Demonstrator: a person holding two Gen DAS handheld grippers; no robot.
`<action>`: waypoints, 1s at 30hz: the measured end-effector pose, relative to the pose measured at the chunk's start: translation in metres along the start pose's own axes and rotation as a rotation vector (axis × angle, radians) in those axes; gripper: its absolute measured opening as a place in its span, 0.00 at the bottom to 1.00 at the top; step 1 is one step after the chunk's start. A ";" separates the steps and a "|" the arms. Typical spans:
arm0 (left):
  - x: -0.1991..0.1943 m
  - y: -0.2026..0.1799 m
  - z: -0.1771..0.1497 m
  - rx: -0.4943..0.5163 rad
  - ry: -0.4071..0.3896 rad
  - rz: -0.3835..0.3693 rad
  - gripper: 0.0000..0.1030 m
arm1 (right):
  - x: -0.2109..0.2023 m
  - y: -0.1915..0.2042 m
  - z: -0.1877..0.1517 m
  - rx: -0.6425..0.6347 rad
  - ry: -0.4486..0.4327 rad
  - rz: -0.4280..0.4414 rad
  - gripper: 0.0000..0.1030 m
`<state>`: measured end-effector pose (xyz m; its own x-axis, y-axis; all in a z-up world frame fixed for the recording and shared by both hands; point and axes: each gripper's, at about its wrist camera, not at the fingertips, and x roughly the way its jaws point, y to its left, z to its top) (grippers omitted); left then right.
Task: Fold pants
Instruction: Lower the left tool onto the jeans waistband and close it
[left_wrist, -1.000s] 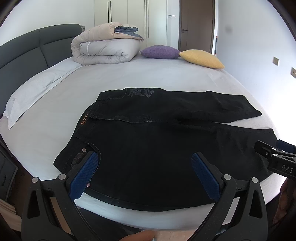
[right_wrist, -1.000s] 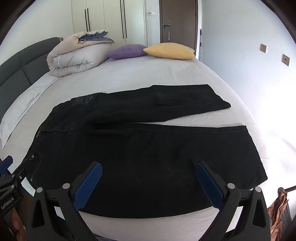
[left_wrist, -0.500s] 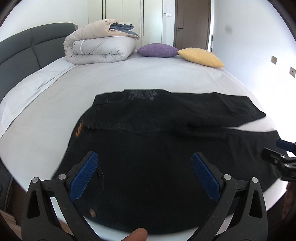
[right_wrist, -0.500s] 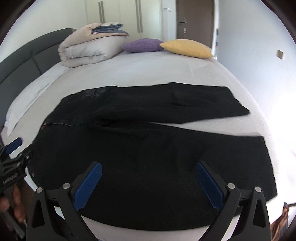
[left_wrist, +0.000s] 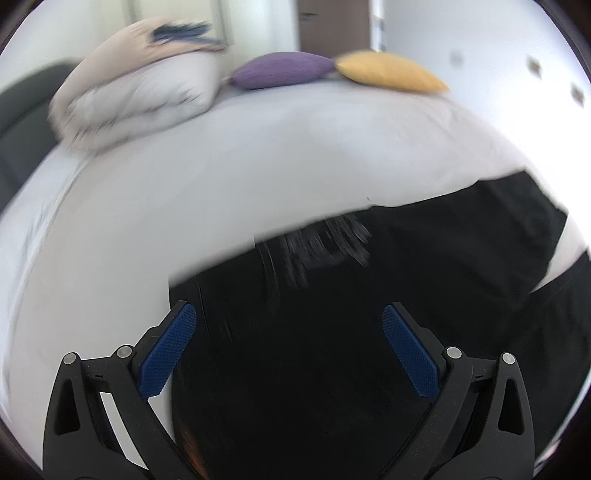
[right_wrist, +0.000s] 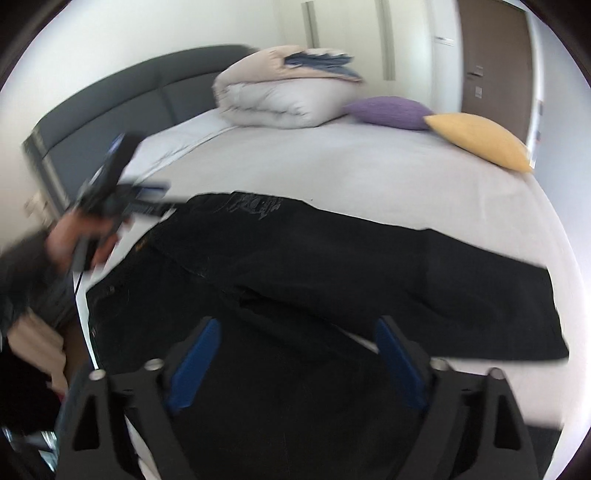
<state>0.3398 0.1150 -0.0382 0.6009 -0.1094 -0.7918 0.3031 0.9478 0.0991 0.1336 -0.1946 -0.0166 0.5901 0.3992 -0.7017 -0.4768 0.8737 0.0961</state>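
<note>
Black pants (right_wrist: 332, 266) lie spread flat on the white bed, waist at the left, legs to the right. In the left wrist view the pants (left_wrist: 332, 332) fill the lower half, blurred. My left gripper (left_wrist: 290, 347) is open and empty, low over the waist end; it also shows in the right wrist view (right_wrist: 122, 184), held by a hand above the waistband. My right gripper (right_wrist: 295, 358) is open and empty, over the near leg close to the crotch.
A rolled duvet (right_wrist: 280, 92) with folded blue cloth on top, a purple cushion (right_wrist: 388, 110) and a yellow cushion (right_wrist: 480, 140) sit at the far side. The dark headboard (right_wrist: 110, 110) is at the left. The bed edge runs near me.
Both grippers moved forward and down over the pants, both views now blurred. The left gripper went toward the waistband's far edge. The right gripper shifted left toward the crotch. Both stayed open.
</note>
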 end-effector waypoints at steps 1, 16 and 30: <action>0.017 0.008 0.015 0.051 0.024 -0.016 1.00 | 0.004 -0.005 0.001 -0.010 0.004 0.020 0.76; 0.166 0.040 0.049 0.255 0.326 -0.184 0.76 | 0.070 -0.037 0.021 -0.085 0.057 0.150 0.61; 0.134 0.019 0.030 0.268 0.124 -0.150 0.04 | 0.138 -0.006 0.116 -0.306 0.067 0.130 0.55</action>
<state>0.4477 0.1091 -0.1244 0.4455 -0.1886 -0.8752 0.5748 0.8097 0.1181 0.2937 -0.1128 -0.0328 0.4726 0.4735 -0.7432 -0.7244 0.6891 -0.0216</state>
